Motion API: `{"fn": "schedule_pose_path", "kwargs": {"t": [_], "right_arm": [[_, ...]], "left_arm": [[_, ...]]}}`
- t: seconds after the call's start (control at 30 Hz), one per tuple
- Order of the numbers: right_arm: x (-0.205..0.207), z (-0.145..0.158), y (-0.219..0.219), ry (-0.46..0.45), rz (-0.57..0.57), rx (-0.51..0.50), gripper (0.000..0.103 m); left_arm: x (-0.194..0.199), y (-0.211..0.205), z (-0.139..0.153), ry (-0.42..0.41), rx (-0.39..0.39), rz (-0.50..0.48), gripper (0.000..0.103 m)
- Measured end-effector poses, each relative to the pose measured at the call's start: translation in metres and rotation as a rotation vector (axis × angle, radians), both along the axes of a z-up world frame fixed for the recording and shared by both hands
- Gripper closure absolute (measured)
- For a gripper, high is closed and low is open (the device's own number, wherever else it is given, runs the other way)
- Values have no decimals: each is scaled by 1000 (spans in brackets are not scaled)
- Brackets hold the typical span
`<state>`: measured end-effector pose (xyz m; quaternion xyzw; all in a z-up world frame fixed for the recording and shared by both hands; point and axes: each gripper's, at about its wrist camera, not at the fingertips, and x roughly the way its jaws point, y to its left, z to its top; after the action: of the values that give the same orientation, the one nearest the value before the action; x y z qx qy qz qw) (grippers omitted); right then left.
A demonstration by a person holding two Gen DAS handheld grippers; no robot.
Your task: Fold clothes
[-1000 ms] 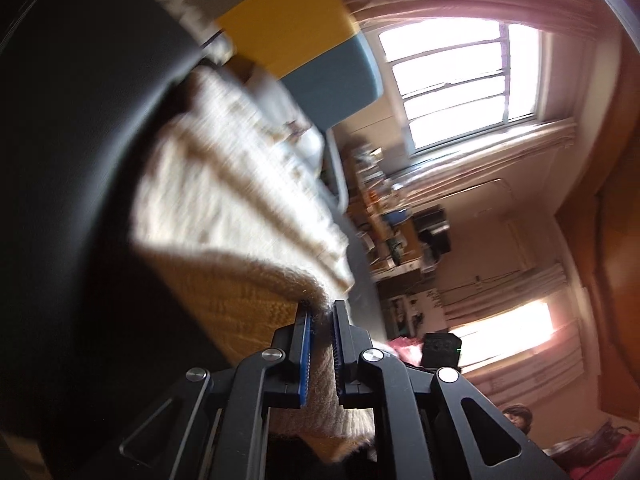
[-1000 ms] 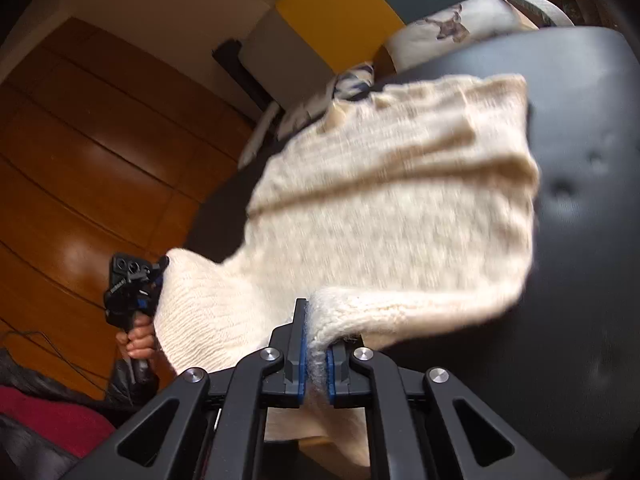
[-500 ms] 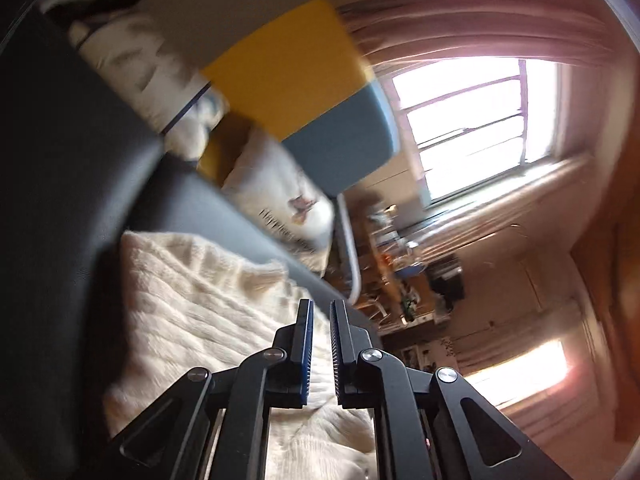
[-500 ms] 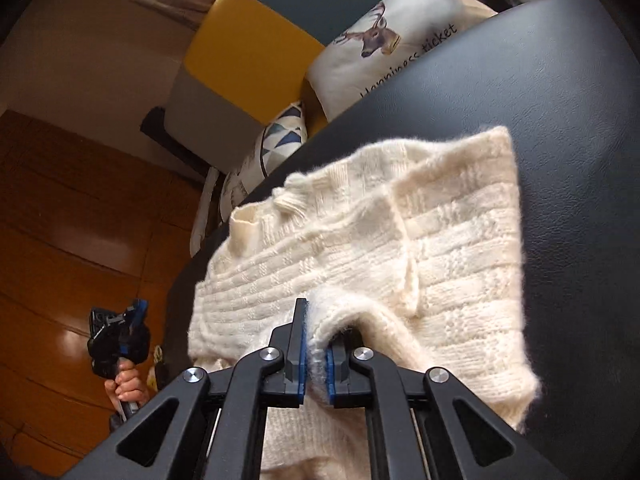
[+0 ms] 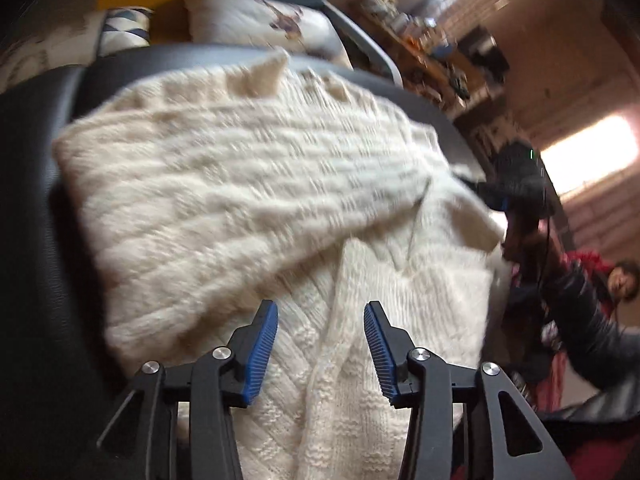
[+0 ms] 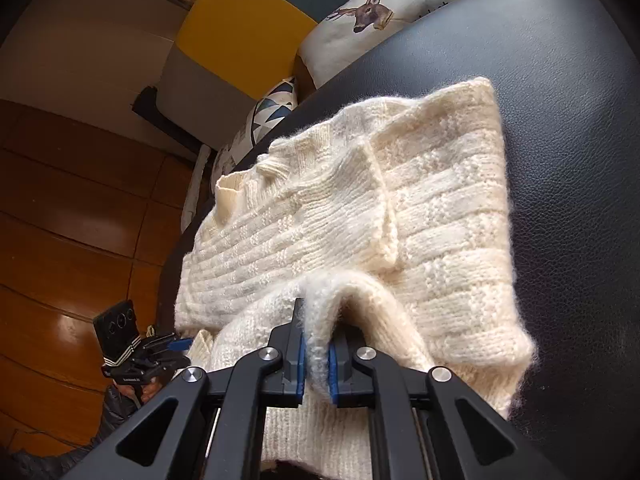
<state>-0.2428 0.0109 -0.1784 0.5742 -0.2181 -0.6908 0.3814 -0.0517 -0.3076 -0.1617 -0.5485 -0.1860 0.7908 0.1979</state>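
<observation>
Right tongs (image 6: 317, 354), bottom centre of the right wrist view, clenched on a raised fold of the cream cable-knit sweater (image 6: 360, 216). Left tongs (image 5: 320, 350) opening, nothing pinched, knit just beyond. Sweater folded on the black leather seat (image 6: 560, 120), long axis toward upper left.

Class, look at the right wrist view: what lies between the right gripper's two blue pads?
A pinched fold of the cream knitted sweater sits in the right gripper.
</observation>
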Motion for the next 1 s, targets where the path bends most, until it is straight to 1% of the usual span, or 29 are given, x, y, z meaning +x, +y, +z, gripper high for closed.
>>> {"fn": "schedule_pose_path", "kwargs": {"t": [0.13, 0.17, 0.2, 0.23, 0.27, 0.3, 0.37, 0.4, 0.47, 0.53, 0.6, 0.73, 0.83, 0.87, 0.9, 0.93, 0.97, 1.0], "right_arm": [[0, -1, 2, -15, 2, 6, 94], [0, -1, 2, -17, 2, 8, 94], [1, -1, 3, -16, 2, 11, 94], [1, -1, 3, -17, 2, 14, 94], [1, -1, 3, -19, 1, 17, 94], [2, -1, 3, -19, 2, 20, 94], [7, 3, 3, -9, 12, 26, 94], [11, 8, 2, 8, 25, 19, 94], [21, 19, 1, 41, 51, 9, 94], [32, 36, 2, 79, 72, -11, 94], [39, 56, 5, 116, 74, -51, 95], [43, 92, 14, 179, 48, -147, 96], [19, 97, 16, 195, -22, -166, 96], [8, 94, 16, 185, -51, -174, 96], [-8, 84, 17, 148, -88, -189, 96], [-24, 70, 19, 91, -143, -197, 95], [-41, 49, 22, 2, -217, -202, 94], [-51, 29, 22, -74, -261, -208, 94]], "left_arm": [[2, 15, -3, 28, -39, -56, 55], [2, 15, -1, 29, -25, -57, 56], [3, 15, 1, 29, -10, -58, 72], [5, 16, 1, 30, -13, -55, 84], [8, 17, 1, 31, -17, -52, 91], [12, 18, 2, 50, -44, -43, 94], [20, 21, 5, 81, -65, -31, 96], [21, 25, 8, 102, -85, -10, 97], [33, 21, 21, 156, -73, 50, 98], [48, 14, 41, 233, -31, 122, 98], [67, 1, 64, 309, 34, 199, 98], [98, -25, 105, 453, 110, 323, 98], [89, -47, 118, 497, 112, 384, 98], [85, -54, 122, 512, 113, 405, 98], [82, -61, 127, 526, 113, 425, 98], [79, -68, 131, 540, 113, 446, 98], [65, -73, 127, 526, 115, 455, 98], [50, -78, 122, 509, 117, 464, 98]]}}
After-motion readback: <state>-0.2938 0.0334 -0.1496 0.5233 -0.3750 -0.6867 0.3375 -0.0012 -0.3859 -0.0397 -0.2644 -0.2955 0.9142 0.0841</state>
